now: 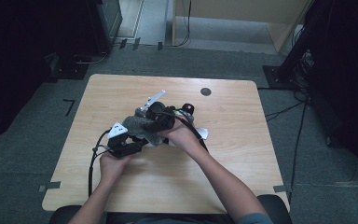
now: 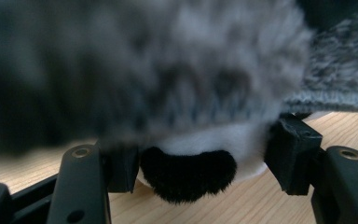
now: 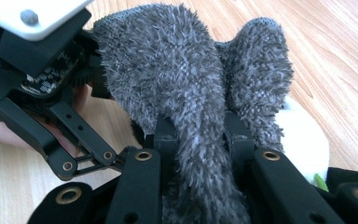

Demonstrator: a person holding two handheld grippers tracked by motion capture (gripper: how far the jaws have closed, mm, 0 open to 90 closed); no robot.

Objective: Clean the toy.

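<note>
At the middle of the pale wooden table, both hands had met over a fuzzy grey knitted sock that lay bunched between the two tools. The right gripper had its black jaws pressed tight on a fold of the grey sock, the pile bulging out above the pads. The left gripper stood with its jaws spread on either side of the sock's white end with a black fuzzy patch; the right-hand pad sat at the white fabric's edge, but whether either pad pressed on it could not be told, since the fabric close to that camera was badly blurred. In the high view a white piece, perhaps another sock, peeked out just beside the right hand. The step in hand looked like stretching or turning the sock between two grips. To do it well, the left jaws should close fully on the white end before any pull, and the right grip should hold firm, drawing level along the table.
</note>
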